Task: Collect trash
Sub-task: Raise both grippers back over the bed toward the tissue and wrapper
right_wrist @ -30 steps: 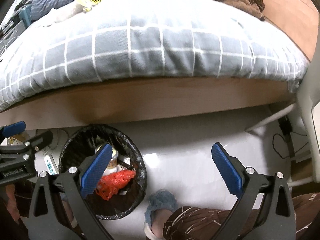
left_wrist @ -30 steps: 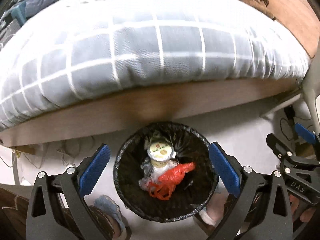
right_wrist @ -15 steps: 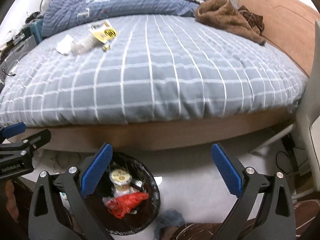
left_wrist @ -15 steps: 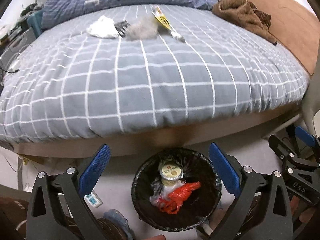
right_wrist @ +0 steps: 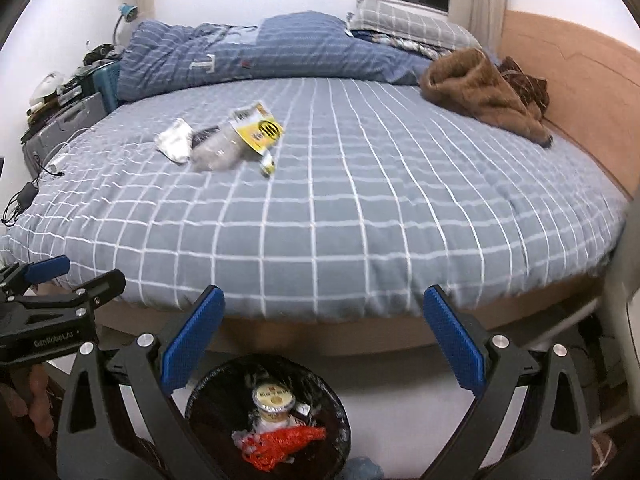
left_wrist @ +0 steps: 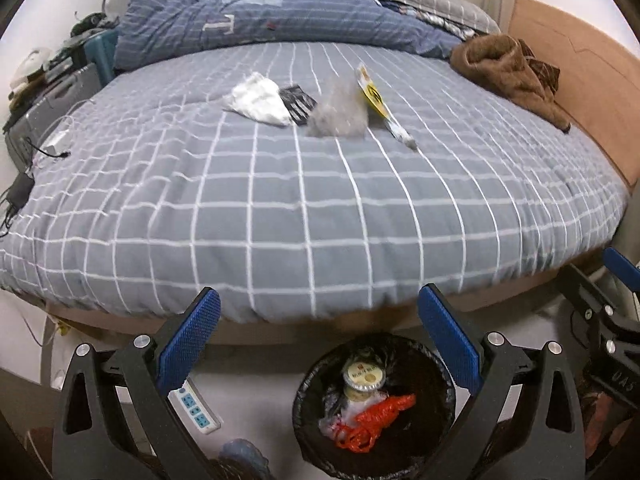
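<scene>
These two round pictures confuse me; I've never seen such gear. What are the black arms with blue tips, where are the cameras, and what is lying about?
A person holds a tool in each hand, no robot involved. The black arms with blue pads are the fingers of each hand-held gripper. A wide-angle camera sits on each tool and looks forward along the fingers, so one picture comes from the left hand-held gripper and the other from the right hand-held gripper. Both are open and hold nothing.

Ahead is a bed with a grey checked cover. On it lies trash: a white crumpled wrapper, a clear plastic bag and a yellow packet. A brown garment lies at the far right. On the floor below stands a black-lined trash bin, already holding a cup and a red bag.
</scene>
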Motion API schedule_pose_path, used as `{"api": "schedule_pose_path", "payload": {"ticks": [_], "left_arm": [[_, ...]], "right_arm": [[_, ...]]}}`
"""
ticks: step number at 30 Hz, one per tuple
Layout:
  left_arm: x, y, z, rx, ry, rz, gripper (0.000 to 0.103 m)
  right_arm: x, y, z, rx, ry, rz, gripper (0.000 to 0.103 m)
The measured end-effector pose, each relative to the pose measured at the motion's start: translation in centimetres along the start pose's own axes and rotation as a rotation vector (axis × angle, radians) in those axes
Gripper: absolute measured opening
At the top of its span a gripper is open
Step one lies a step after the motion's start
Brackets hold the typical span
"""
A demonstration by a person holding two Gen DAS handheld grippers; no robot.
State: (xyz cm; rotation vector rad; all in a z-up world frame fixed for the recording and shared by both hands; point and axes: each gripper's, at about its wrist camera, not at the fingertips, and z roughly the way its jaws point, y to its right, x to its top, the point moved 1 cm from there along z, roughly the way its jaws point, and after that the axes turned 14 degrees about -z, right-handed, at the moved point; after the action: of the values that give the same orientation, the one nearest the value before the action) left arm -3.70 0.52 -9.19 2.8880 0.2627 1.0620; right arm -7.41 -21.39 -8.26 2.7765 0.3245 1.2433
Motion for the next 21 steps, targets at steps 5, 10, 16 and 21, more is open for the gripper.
{"api": "schedule_pose_path", "payload": {"ticks": [5,10,16,21], "left_arm": [[2.5,-1.0,0.4,0.006,0.020,-0.032,0.097],[5.3,-1.7,1.2,0.009,0.042,-0.055,0.097],[9.2,-2.4,3.2,0.018,0.057,-0.074,0.097],[12.8,-2.6,5.5,0.022,0.067,-0.085,0.097]], "right_arm": [[2.3,-1.4,0.6,0.021,0.023,-0.032,0.095],[5.7,-2.6,1.7,0.019,0.060,-0.067,0.095],[9.6,-3.9,4.8,0.016,0.075,-0.111,0.095],[12.5,-4.3,8.2,0.027,0.068,-0.124,0.095]]}}
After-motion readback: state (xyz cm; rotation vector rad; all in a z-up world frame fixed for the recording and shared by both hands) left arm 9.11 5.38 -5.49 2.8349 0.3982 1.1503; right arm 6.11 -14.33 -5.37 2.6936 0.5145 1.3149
